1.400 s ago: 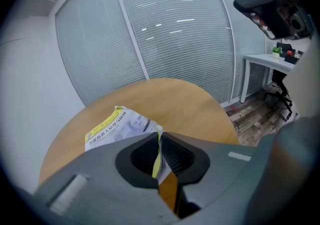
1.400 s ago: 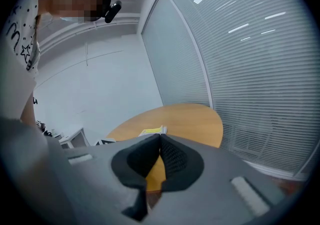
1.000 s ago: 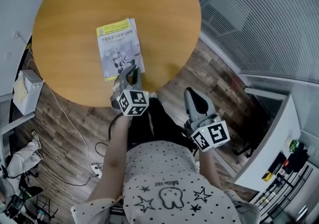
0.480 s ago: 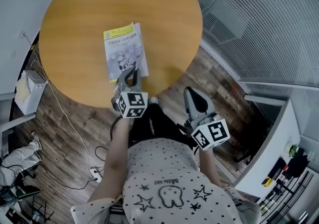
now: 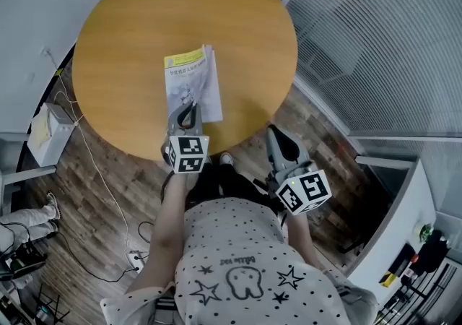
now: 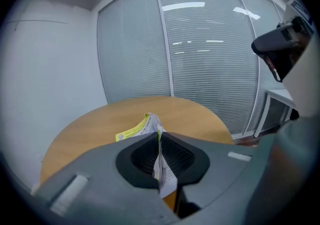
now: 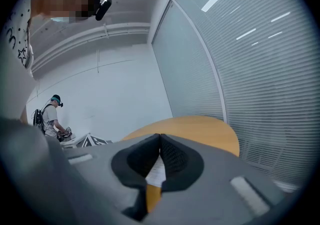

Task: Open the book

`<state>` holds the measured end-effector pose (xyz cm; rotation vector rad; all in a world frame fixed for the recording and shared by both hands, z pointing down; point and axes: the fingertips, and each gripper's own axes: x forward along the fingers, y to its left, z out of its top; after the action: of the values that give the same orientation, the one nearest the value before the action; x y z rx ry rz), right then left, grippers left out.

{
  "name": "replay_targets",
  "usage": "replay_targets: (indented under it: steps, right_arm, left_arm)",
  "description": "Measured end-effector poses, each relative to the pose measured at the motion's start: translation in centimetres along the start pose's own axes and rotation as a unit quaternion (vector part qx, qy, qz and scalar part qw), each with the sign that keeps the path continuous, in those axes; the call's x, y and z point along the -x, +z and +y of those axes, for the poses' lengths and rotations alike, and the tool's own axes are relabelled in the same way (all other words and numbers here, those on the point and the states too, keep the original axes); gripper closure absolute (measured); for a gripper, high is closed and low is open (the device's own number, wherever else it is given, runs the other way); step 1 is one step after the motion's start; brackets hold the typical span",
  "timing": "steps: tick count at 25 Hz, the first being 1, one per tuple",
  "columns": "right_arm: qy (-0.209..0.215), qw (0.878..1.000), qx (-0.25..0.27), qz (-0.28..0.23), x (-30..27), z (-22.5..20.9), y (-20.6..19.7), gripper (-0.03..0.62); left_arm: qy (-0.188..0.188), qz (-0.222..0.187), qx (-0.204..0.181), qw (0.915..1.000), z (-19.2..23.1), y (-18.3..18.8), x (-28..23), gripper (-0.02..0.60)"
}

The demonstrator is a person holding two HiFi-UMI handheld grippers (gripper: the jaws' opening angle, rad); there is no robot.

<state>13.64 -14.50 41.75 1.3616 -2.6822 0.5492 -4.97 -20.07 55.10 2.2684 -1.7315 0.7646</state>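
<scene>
A: What is the left gripper (image 6: 159, 141) doing?

B: It is clamping the front cover (image 6: 163, 173) of the book (image 5: 193, 81) at its near edge. The jaws are pressing together on that one thin sheet, and the sheet is running up between the pads with its yellow band showing beyond them.

A: And the right gripper (image 5: 278, 136)?

B: It is hanging off the table, near the person's lap. Its jaws are lying together with nothing between them.

A: So which step are we looking at?

B: I am judging it as the start of the opening. The cover is being held and is standing a little off the pages at the near edge, while the rest of the book is lying flat and closed.

A: What is the next move calling for?

B: Probably carrying the cover up and over toward the spine side in an arc, without tugging, so the book is not dragging across the wood. The sheet is thin and bending already, so a hard pull is risking a crease or a tear.

A: What is it all sitting on?

B: The book is lying on a round wooden table (image 5: 130, 27), toward the person's side of it, with nothing else on the top.

A: And the room?

B: Dark plank floor (image 5: 303, 100), slatted blinds (image 5: 375, 42) running along the glass wall, a white box (image 5: 47, 132) and loose cables (image 5: 101, 172) beside the table. Another person (image 7: 51, 116) is working in the background.
</scene>
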Motion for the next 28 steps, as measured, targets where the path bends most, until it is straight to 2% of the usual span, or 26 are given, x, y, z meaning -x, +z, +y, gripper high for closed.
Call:
replay_targets:
  steps: [11,17,28]
  right_arm:
    - [0.014,1.0,0.007,-0.012,-1.8,0.9,1.5,0.591]
    - [0.03,0.999,0.017,-0.01,-3.3,1.7,2.0,0.591]
    - [0.044,0.998,0.036,-0.015,-5.0,3.3,3.2,0.591]
  left_arm:
    - [0.036,-0.016,0.058,0.9975,4.4,0.6,1.5,0.555]
    - [0.068,-0.027,0.077,0.9944,7.5,0.7,2.5,0.555]
    - [0.111,-0.029,0.116,0.9866,11.7,-1.2,4.8,0.555]
